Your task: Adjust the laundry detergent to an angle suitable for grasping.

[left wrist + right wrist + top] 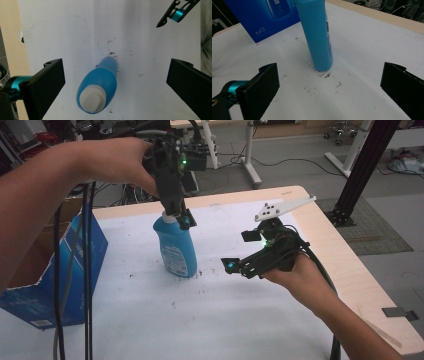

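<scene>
Both tongs stood wide: my left tongs point(181, 220) hung above the upright bottle point(175, 247) on the tabletop point(300, 205) to take its cap, my right tongs point(240, 251) waited beside.

Lighting is even, diffuse and overhead; the white table cover point(260, 320) reads bright without glare. Shadows are soft. The near forearm point(45, 185) and the close jaws in both gripper views are slightly blurred.
</scene>
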Demonstrator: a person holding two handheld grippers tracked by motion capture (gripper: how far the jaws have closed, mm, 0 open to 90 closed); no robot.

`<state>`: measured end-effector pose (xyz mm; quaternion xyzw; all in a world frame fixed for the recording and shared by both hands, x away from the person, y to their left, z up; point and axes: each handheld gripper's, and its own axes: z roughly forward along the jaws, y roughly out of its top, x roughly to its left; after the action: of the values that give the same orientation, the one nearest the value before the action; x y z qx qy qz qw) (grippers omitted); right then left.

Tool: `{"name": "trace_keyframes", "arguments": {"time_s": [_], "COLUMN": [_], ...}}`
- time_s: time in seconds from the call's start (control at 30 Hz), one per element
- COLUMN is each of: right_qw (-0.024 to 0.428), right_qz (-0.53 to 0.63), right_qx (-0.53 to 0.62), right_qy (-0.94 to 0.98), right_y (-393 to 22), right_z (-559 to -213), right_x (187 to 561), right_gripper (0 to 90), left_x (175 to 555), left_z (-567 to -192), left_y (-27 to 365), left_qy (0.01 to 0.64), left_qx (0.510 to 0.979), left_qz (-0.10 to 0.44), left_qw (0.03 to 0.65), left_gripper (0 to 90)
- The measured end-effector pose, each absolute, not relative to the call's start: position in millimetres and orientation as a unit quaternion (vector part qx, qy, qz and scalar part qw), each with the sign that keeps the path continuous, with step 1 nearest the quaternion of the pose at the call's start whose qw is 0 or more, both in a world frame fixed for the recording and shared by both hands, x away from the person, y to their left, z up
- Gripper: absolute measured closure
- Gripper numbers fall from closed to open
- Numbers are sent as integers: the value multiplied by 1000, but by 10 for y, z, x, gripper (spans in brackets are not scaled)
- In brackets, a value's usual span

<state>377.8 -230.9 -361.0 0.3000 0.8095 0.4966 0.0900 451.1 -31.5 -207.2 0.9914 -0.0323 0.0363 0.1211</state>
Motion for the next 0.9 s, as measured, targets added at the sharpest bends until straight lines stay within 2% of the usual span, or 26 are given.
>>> {"name": "trace_keyframes", "arguments": {"time_s": [0.9], "right_qw": [83], "right_qz": [498], "right_qx": [271], "right_qy": [820], "right_y": [-1916], "right_z": [-3579], "right_x": [4030], "right_gripper": [12], "left_x": [4359], "left_z": [-1977], "left_y": [337], "left_qy": [6], "left_qx": [992], "left_qz": [38], "left_qw": [118], "left_gripper": [18]}}
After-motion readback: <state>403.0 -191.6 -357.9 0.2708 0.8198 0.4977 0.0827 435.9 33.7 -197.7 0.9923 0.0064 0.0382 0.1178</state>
